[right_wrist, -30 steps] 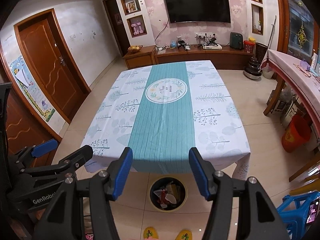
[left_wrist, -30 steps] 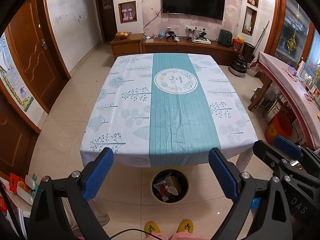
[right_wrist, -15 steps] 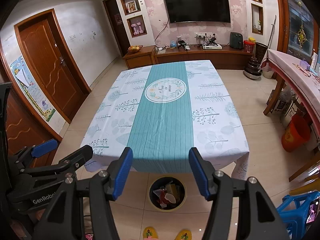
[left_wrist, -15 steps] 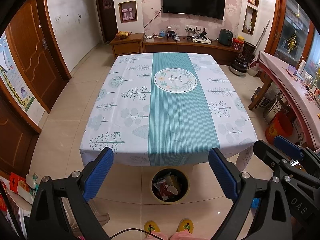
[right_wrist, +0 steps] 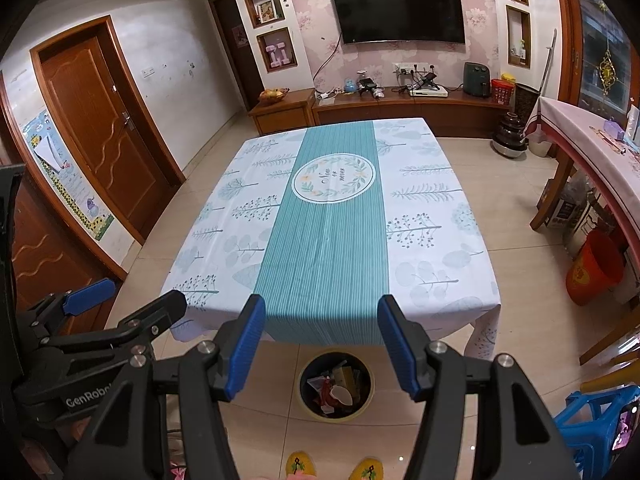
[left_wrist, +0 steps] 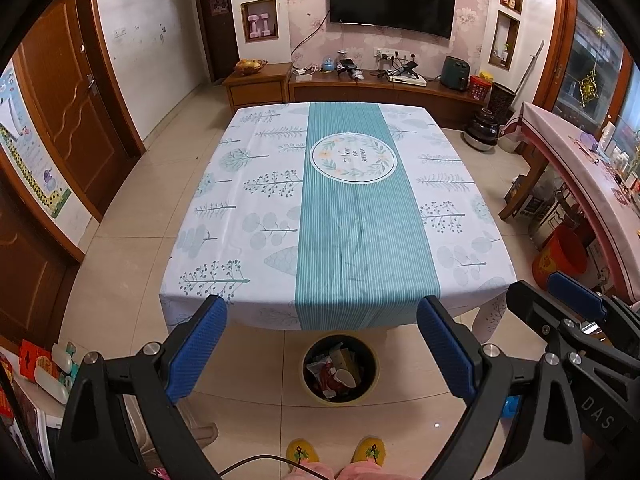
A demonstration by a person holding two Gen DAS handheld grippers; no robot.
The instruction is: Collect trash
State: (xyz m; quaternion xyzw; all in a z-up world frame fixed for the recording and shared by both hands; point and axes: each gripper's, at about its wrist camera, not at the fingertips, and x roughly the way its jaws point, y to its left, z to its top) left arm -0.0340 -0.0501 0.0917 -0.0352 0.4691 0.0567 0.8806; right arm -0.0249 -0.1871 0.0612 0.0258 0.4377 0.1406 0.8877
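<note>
A round black waste bin (left_wrist: 340,369) (right_wrist: 336,386) stands on the tiled floor under the near edge of the table, holding wrappers, red scraps and a white cup. The table (left_wrist: 256,216) (right_wrist: 436,248) wears a white leaf-print cloth with a teal stripe and carries nothing. My left gripper (left_wrist: 322,332) hangs open above the bin and the table edge, nothing between its blue pads (left_wrist: 196,350). My right gripper (right_wrist: 322,334) is open too, with bare blue pads (right_wrist: 398,350). Each gripper shows at the side of the other's view.
The person's yellow slippers (left_wrist: 336,454) stand just behind the bin. A red bucket (left_wrist: 560,254) and a pink-clothed side table (left_wrist: 580,168) are at the right, a blue stool (right_wrist: 600,424) at the near right. Wooden doors (right_wrist: 104,140) line the left wall; a TV cabinet (left_wrist: 384,86) lies beyond.
</note>
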